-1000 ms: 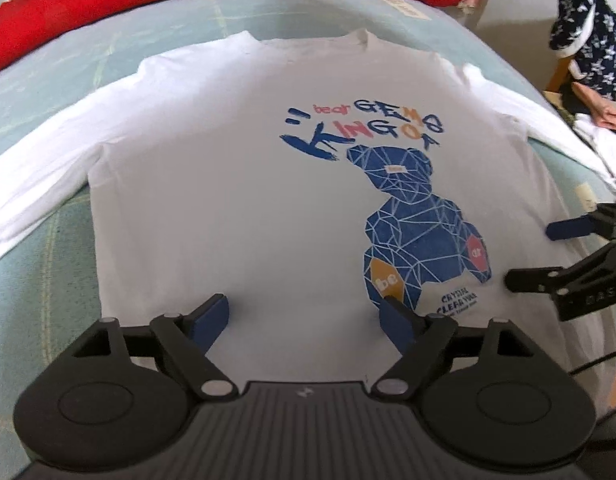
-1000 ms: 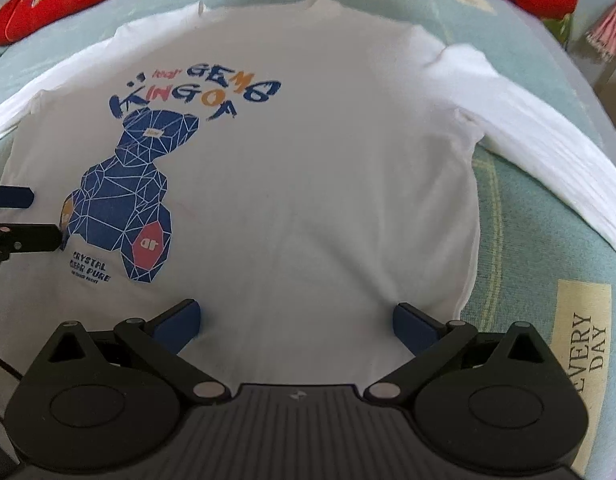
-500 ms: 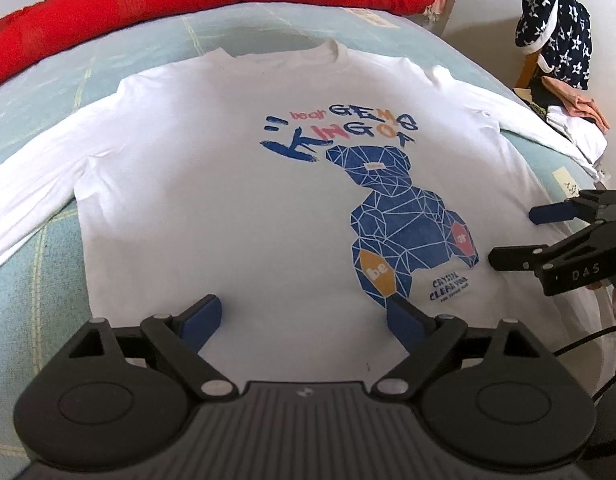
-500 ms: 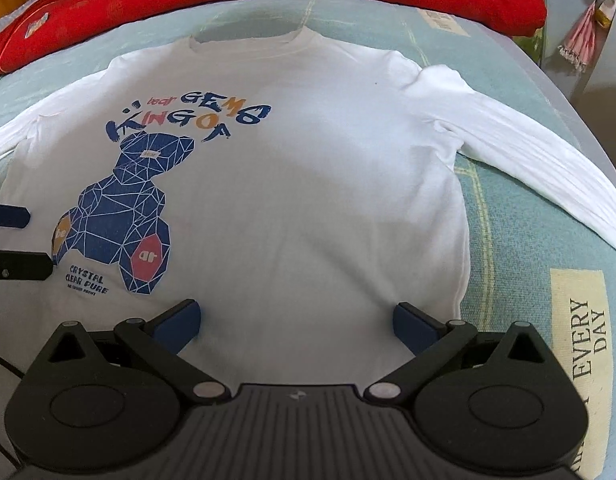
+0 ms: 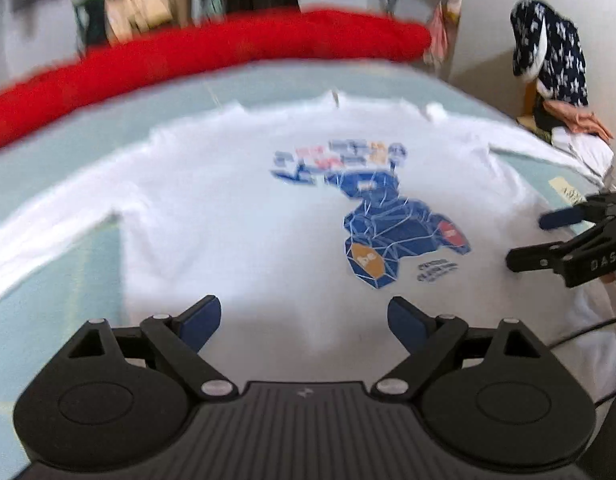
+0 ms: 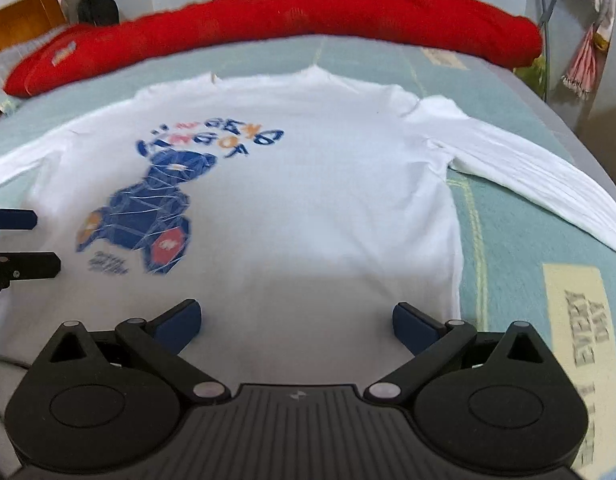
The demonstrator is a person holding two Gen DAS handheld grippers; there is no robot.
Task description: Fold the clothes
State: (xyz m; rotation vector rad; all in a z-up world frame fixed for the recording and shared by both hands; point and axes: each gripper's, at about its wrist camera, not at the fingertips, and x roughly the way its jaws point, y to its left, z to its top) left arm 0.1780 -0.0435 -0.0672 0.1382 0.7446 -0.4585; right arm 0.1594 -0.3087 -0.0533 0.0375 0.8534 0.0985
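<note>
Left wrist view is smearing badly; print lettering unreadable. Shirt (image 5: 236, 216) is lying flat, front up, on the bed (image 5: 48, 320); sleeve ends are running out of frame. Left gripper (image 5: 304, 316) is hovering over the hem, fingers wide apart, holding nothing. Right gripper (image 6: 296, 318) likewise, spread and empty. Red bolster (image 6: 308, 20) is lying beyond the collar.

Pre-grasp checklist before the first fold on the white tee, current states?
1. Left claw open, nothing in it: ok.
2. Right claw open, nothing in it: ok.
3. White shirt spread flat, print up: ok.
4. Right sleeve extended on the bedspread: ok.
5. Left sleeve extended: ok, cuff out of frame.
6. Hem position under both claws: cannot tell, hidden.
</note>
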